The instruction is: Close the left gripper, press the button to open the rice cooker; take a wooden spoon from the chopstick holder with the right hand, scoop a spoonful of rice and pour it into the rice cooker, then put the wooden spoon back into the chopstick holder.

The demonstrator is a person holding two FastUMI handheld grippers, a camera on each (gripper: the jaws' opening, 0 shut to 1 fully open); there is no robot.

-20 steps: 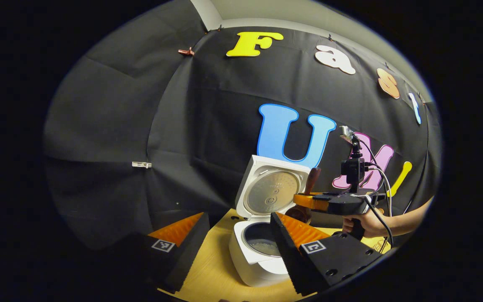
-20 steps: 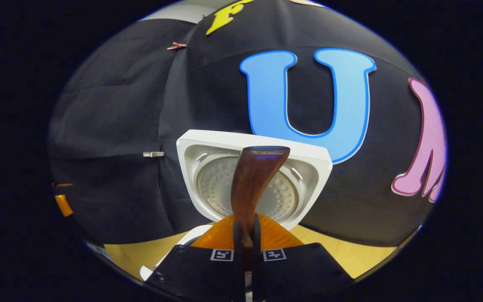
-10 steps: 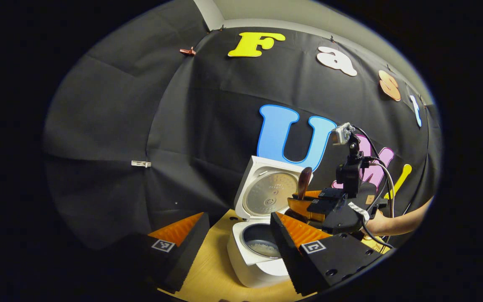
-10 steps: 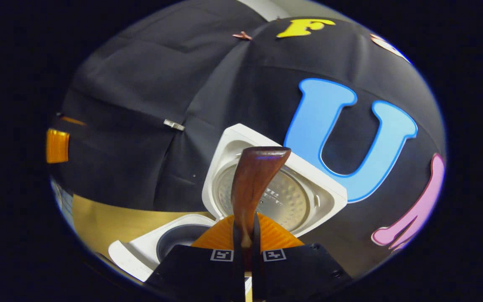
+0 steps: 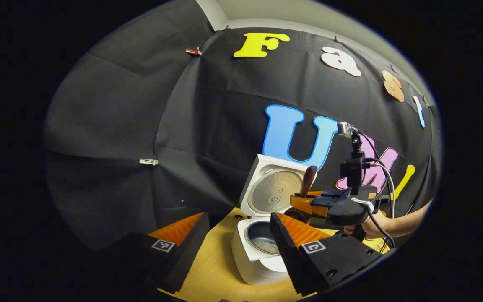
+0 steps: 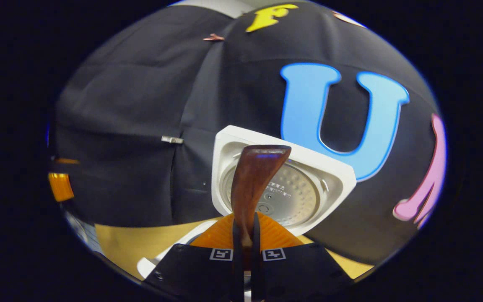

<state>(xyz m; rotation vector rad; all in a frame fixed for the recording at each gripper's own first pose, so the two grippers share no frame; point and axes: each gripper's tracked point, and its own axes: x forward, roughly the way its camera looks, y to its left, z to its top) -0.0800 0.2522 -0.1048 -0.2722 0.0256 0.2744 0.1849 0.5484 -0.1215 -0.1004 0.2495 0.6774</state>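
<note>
the left gripper (image 5: 237, 235) had two broad wedge-shaped fingers with ribbed inner faces, each bearing a small square black-and-white marker (image 5: 313, 247) near its base; round screw holes dotted the one nearer the other gripper. the right gripper (image 6: 245, 235) showed the same build, with a pair of square markers side by side at the finger roots and a screw hole on the body at one side. seen from the left gripper view, it had a dark, blocky body with a pistol-style handle, a slim mast (image 5: 354, 161) rising from its top with a small pale camera at the tip, and cables (image 5: 382, 176) looping behind. the forearm (image 5: 401, 224) behind it was bare, no sleeve.
</note>
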